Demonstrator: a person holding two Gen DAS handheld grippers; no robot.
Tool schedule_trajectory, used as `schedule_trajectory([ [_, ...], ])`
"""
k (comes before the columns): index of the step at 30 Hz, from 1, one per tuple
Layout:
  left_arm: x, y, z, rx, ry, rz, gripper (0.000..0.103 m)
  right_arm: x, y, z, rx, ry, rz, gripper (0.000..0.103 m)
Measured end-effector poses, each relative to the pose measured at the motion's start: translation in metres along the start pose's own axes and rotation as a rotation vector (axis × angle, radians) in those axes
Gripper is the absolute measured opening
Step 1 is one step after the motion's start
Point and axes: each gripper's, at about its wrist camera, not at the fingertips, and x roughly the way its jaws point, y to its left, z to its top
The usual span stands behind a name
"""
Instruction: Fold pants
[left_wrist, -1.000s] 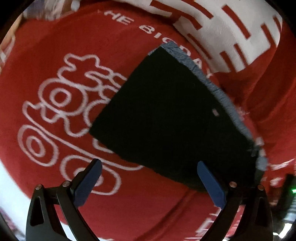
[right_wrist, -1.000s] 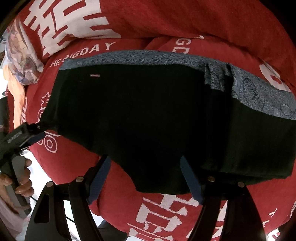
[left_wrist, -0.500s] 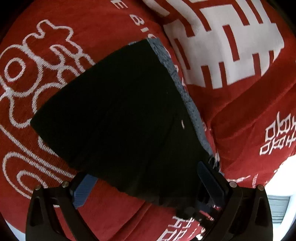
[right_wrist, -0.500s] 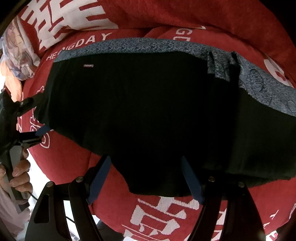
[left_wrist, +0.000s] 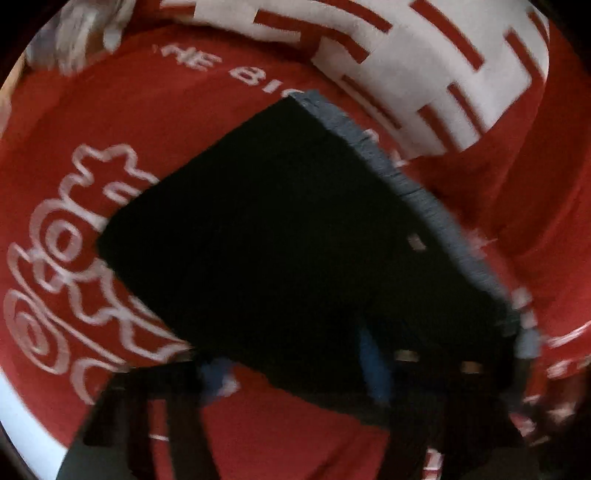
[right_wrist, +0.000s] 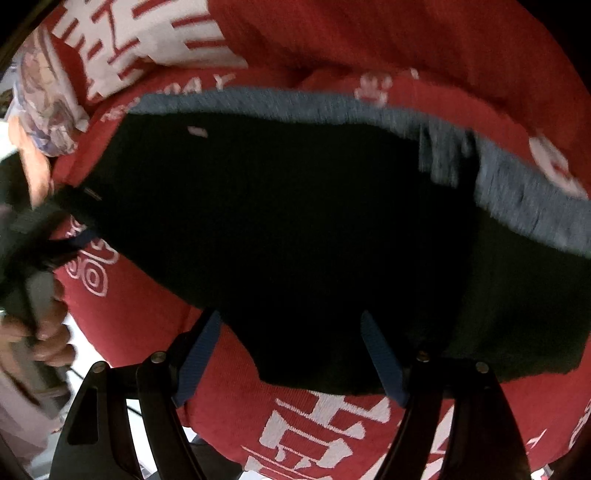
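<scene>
On my left, the left gripper (left_wrist: 295, 369) has just been closing, with the near hem of the black pants (left_wrist: 288, 236) between its jaws. A second ago it stood wide over that edge; now the blue pads (left_wrist: 373, 365) sit much closer together. The frame is smeared, so I think the cloth is pinched but I cannot tell for sure. If it is, I have one corner in hand for the fold.

The pants lie flat on the red blanket (left_wrist: 177, 110), grey-blue waistband (left_wrist: 424, 192) along the far side, a small white label (left_wrist: 417, 242) just inside it.

Moving right, the right gripper (right_wrist: 291, 354) is wide open over the lower middle of the hem, its pads (right_wrist: 384, 365) pressing on nothing. It has barely shifted, so that side has no hold on the hem yet.

Around it: a printed cloth bundle (right_wrist: 48, 110) at the blanket's far left, well apart from the pants, and my left hand (right_wrist: 40, 328) on its handle. Nothing lies on the pants to block the fold; the soft, humped blanket is the only nuisance.
</scene>
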Motion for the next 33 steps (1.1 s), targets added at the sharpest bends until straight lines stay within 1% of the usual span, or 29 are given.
schedule_trajectory([
  [1,-0.004,-0.004,-0.002,0.038,-0.019,0.025,0.044,-0.007,0.002,0.008,-0.014,-0.013,0.002,0.081],
  [2,-0.008,-0.009,-0.003,0.085,-0.043,0.059,0.042,-0.014,0.003,0.017,-0.026,-0.026,0.009,0.081],
  [3,-0.011,-0.021,-0.007,0.162,-0.072,0.107,0.041,-0.024,0.007,0.033,-0.04,-0.046,0.025,0.081],
  [4,-0.014,-0.036,-0.015,0.271,-0.114,0.177,0.04,-0.03,0.01,0.045,-0.045,-0.056,0.041,0.081],
  [6,-0.014,-0.06,-0.032,0.453,-0.184,0.298,0.04,-0.039,0.02,0.073,-0.05,-0.064,0.103,0.081],
  [7,-0.013,-0.071,-0.042,0.543,-0.22,0.357,0.04,-0.042,0.03,0.089,-0.055,-0.062,0.147,0.081],
  [8,-0.013,-0.077,-0.051,0.604,-0.246,0.394,0.04,-0.042,0.043,0.105,-0.064,-0.048,0.191,0.081],
  [10,-0.014,-0.082,-0.059,0.669,-0.273,0.432,0.04,-0.036,0.066,0.127,-0.087,0.008,0.257,0.082],
  [11,-0.014,-0.085,-0.06,0.686,-0.278,0.443,0.04,-0.031,0.078,0.136,-0.099,0.045,0.283,0.082],
  [12,-0.014,-0.084,-0.062,0.697,-0.282,0.452,0.04,-0.021,0.098,0.146,-0.122,0.092,0.311,0.082],
  [14,-0.007,-0.088,-0.063,0.715,-0.28,0.467,0.04,-0.009,0.128,0.155,-0.176,0.142,0.324,0.082],
  [16,-0.004,-0.091,-0.062,0.718,-0.282,0.473,0.04,0.009,0.169,0.157,-0.277,0.195,0.312,0.082],
  [17,-0.003,-0.092,-0.062,0.716,-0.283,0.472,0.04,0.015,0.179,0.157,-0.305,0.219,0.304,0.082],
  [19,-0.001,-0.094,-0.06,0.71,-0.285,0.47,0.04,0.037,0.202,0.154,-0.364,0.282,0.251,0.082],
  [21,-0.005,-0.097,-0.062,0.708,-0.287,0.47,0.04,0.053,0.211,0.156,-0.38,0.336,0.224,0.082],
  [23,-0.003,-0.097,-0.062,0.704,-0.285,0.475,0.04,0.069,0.21,0.159,-0.361,0.396,0.228,0.082],
  [24,-0.004,-0.099,-0.064,0.708,-0.29,0.48,0.04,0.074,0.208,0.16,-0.347,0.418,0.23,0.079],
  [25,-0.004,-0.101,-0.065,0.713,-0.293,0.481,0.04,0.079,0.204,0.16,-0.339,0.444,0.229,0.069],
  [26,-0.004,-0.101,-0.065,0.71,-0.284,0.479,0.04,0.081,0.2,0.159,-0.331,0.456,0.231,0.037],
  [27,-0.006,-0.102,-0.066,0.706,-0.286,0.474,0.04,0.078,0.193,0.158,-0.32,0.443,0.229,0.026],
  [29,-0.015,-0.108,-0.068,0.717,-0.307,0.451,0.04,0.063,0.176,0.156,-0.287,0.387,0.272,0.021],
  [30,-0.018,-0.11,-0.069,0.719,-0.315,0.441,0.04,0.056,0.17,0.158,-0.273,0.37,0.292,0.02],
  [33,-0.04,-0.123,-0.071,0.707,-0.341,0.371,0.04,0.028,0.135,0.152,-0.187,0.299,0.41,0.02],
])
